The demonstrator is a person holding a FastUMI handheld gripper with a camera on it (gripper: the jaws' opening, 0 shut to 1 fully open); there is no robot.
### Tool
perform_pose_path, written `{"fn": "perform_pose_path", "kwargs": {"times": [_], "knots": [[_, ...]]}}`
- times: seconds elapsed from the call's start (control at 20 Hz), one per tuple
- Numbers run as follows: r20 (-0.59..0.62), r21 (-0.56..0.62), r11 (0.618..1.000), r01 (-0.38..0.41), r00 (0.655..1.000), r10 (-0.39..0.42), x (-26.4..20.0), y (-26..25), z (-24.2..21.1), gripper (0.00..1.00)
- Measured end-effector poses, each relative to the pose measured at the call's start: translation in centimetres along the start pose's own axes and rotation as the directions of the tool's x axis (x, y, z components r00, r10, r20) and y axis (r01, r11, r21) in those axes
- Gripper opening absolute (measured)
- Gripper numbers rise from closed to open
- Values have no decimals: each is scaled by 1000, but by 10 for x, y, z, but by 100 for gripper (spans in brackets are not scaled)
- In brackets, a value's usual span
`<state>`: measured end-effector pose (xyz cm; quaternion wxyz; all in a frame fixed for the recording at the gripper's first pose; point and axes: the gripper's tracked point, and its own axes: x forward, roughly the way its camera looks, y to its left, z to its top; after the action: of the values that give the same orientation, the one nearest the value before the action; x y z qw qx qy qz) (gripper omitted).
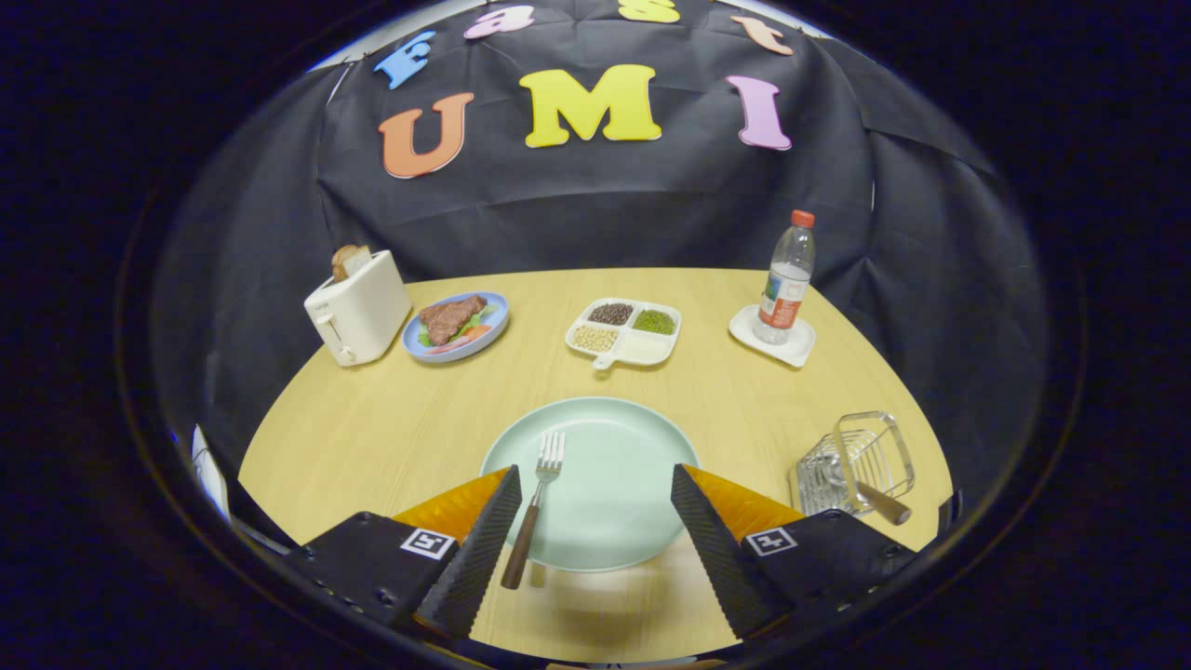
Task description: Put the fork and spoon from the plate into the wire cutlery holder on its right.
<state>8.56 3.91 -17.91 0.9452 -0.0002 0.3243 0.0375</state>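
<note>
1. pale green plate [614,465] sits on the wooden bench [391,419]; the fork [535,507] lies on the plate's left part, its brown handle over the near rim.
2. the hand-held gripper [595,535] hangs wide apart over the plate, gripping nothing.
3. the wire cutlery holder [856,465], right of the plate, already holds a brown-handled utensil, probably the spoon.
4. judgement: shift left, straddle the fork's handle, close squarely.
</note>
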Motion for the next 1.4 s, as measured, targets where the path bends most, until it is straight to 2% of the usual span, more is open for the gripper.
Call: {"fn": "perform_pose_path", "kwargs": {"times": [0.3, 0.55, 0.75, 0.8, 0.9, 1.0, 1.05, 1.15, 1.25, 1.35, 1.4], "knots": [[-103, -1, 1000, 12, 995, -12, 32, 21, -26, 97], [-158, 19, 1000, -5, 987, 8, 48, 34, -40, 97], [-205, 51, 999, -15, 978, 25, 59, 39, -52, 73], [-218, 50, 998, -24, 975, 35, 61, 42, -56, 70], [-246, 47, 998, -35, 968, 46, 66, 46, -62, 70], [-258, 48, 998, -32, 965, 44, 67, 48, -65, 29], [-269, 39, 999, -27, 963, 36, 69, 50, -67, 26], [-278, 29, 999, -16, 960, 23, 74, 49, -69, 28], [-287, 11, 1000, -15, 958, 18, 71, 48, -69, 8], [-285, 15, 1000, -16, 958, 19, 68, 47, -65, 8], [-278, 16, 1000, -15, 960, 19, 67, 45, -66, 0]]}}
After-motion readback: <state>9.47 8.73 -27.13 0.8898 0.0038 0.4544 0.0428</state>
